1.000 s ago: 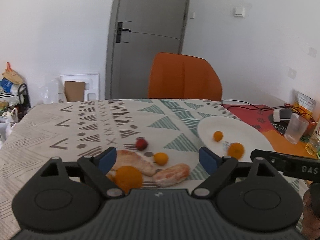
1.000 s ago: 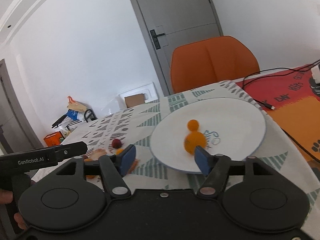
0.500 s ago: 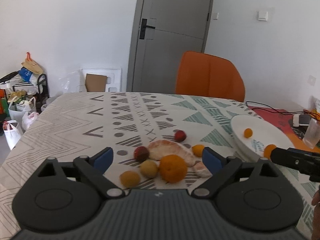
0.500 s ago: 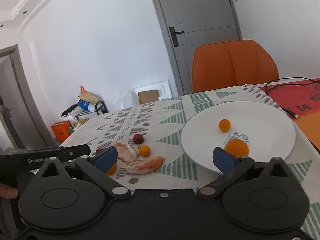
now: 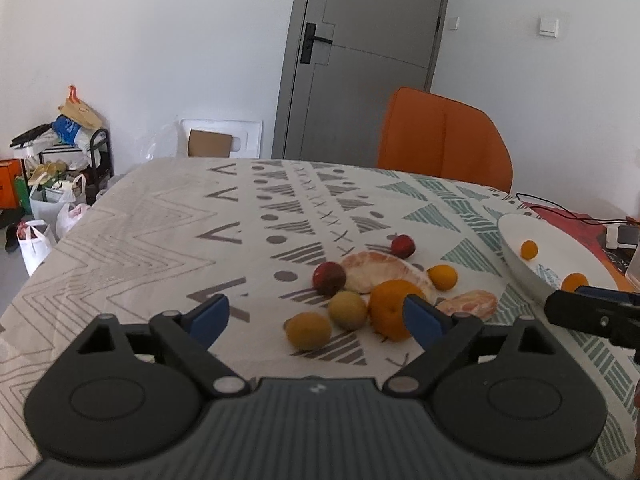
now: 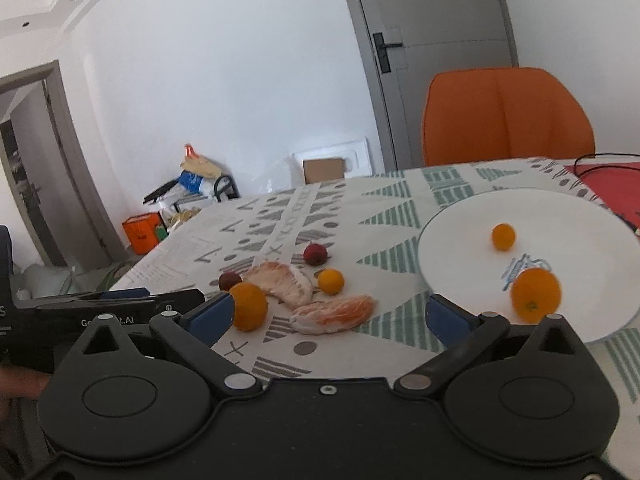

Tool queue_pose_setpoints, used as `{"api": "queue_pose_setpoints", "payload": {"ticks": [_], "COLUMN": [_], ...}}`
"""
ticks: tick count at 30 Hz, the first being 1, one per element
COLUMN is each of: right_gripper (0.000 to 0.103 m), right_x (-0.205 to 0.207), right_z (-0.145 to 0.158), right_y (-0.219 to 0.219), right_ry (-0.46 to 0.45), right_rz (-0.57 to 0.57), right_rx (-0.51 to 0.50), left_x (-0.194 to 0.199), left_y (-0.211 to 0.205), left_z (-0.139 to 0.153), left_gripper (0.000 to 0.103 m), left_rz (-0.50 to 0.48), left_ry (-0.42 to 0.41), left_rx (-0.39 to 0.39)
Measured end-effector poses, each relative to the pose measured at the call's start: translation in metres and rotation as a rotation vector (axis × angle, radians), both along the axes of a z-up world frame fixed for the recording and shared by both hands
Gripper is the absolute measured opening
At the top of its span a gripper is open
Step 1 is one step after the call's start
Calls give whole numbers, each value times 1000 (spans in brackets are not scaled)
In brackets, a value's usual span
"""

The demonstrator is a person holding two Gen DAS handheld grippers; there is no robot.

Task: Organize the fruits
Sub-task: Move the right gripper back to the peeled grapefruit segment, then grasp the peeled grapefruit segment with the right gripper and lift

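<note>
My left gripper is wide but its jaws are closing a bit right now, nothing pinched; the pads touch no fruit. It hangs over the patterned tablecloth, just short of the fruit cluster. In that cluster: big orange by my right-hand pad, a yellow-green fruit touching it, a yellow fruit nearest me, a dark red fruit against the large peeled citrus piece, a small orange, a second peeled segment and a red fruit at the far side.

My right gripper is fully spread, empty, above the cloth between the cluster and the white plate. On the plate: one orange near the front rim, one small orange fruit further in, well apart.
</note>
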State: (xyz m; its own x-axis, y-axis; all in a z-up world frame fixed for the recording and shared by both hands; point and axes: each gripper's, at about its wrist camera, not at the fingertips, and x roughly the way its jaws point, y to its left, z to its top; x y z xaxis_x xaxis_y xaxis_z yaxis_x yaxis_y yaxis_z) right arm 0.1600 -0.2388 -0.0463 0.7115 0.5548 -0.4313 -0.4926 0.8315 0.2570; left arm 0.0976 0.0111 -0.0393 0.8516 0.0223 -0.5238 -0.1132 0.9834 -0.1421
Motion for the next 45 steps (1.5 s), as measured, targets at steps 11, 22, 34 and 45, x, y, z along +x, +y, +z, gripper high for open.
{"api": "queue_pose_setpoints", "payload": {"ticks": [11,22,34,45], "right_gripper": [97,82,75,63], "right_x": [15,30,40,24], "right_z": [-12,-21,-31,-14], "right_y": [23,42,68,51], "right_ry": [21,33,36,28], "right_rz": [15,6,7,5], "right_rx": [-55,-140,-262,-190], "left_x": [11,7,3,3], "left_y": [10,18,31,11], "left_z": [-18,-10,-6,10], "left_gripper": [34,26,26,26], "left_rz": [-7,-10,4,-55], "left_ry": [62,37,14,-6], "left_rx": [-27,-53,-72,-48]}}
